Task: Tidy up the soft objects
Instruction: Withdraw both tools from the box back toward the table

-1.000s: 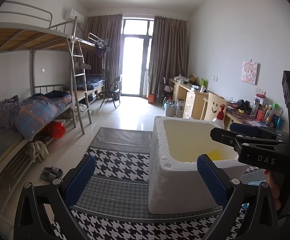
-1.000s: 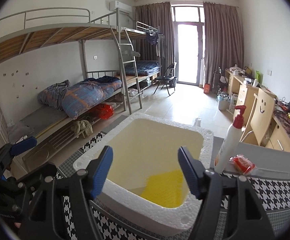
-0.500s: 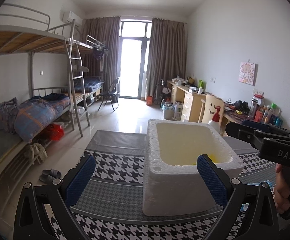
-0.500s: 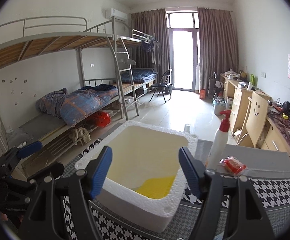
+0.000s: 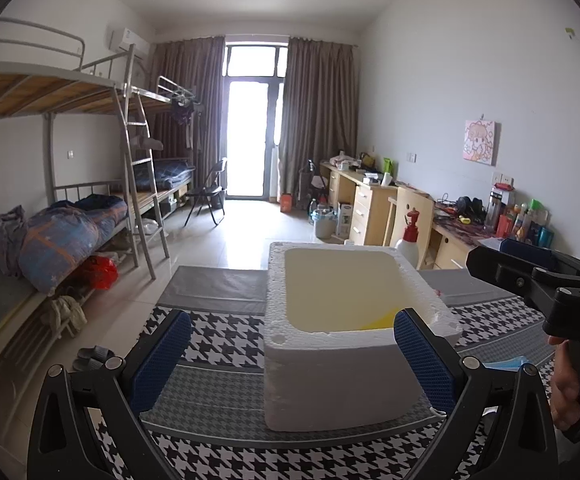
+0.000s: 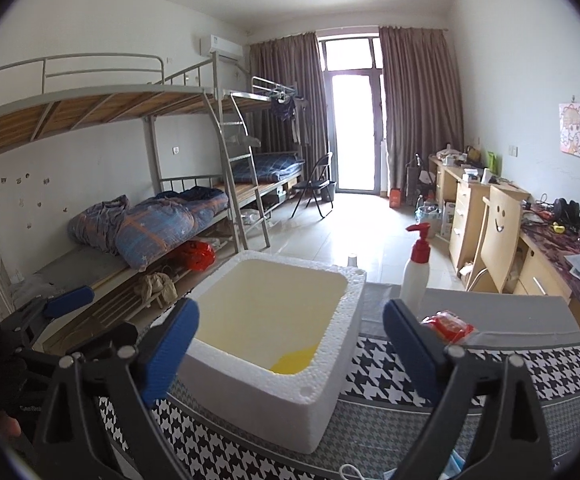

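A white foam box stands on a houndstooth cloth table; it also shows in the right wrist view. A yellow soft thing lies on its floor, seen as a sliver in the left wrist view. My left gripper is open and empty, held back from the box's near wall. My right gripper is open and empty, above the box's near edge. A red packet lies right of the box. A light blue soft item lies at the table's right.
A white pump bottle with a red head stands behind the box. The houndstooth cloth covers the table. Bunk beds with bedding line the left wall; desks and a chair line the right.
Both grippers have drawn back and away from the box, which now looks smaller and farther. Both stay open and empty.
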Motion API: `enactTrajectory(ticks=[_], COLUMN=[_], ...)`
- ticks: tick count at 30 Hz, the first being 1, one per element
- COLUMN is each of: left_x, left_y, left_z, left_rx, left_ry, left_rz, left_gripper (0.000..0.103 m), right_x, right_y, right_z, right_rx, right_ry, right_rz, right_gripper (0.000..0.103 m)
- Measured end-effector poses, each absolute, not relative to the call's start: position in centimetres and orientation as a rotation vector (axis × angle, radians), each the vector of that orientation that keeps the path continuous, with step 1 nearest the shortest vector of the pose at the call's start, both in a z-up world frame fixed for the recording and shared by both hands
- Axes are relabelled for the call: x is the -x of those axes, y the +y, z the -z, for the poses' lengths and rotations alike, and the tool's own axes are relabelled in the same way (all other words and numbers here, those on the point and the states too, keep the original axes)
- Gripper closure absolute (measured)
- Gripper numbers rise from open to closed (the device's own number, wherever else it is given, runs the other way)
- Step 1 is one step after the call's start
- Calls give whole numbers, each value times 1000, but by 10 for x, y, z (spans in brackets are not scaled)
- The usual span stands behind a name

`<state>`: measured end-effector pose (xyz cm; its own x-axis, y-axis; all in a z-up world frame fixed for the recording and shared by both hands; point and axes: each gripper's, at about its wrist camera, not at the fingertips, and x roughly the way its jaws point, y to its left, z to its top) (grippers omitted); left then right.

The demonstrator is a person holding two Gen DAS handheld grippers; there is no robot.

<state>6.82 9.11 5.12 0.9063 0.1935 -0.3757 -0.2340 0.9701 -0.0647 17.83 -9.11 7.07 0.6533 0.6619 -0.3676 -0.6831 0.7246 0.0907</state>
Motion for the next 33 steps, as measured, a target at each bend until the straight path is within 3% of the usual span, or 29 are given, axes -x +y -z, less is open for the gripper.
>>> enactTrajectory(ticks=[33], left_x=[-72], left_y=[51], left_z=[-54], left_rx=[82], left_ry=[327], left_rz=[-91], left_gripper=[1], right_x=[-160], right_y=[-155], right_z=[-64], right_rx=[5], right_ry=[351], right_rz=[-651], right_gripper=[7])
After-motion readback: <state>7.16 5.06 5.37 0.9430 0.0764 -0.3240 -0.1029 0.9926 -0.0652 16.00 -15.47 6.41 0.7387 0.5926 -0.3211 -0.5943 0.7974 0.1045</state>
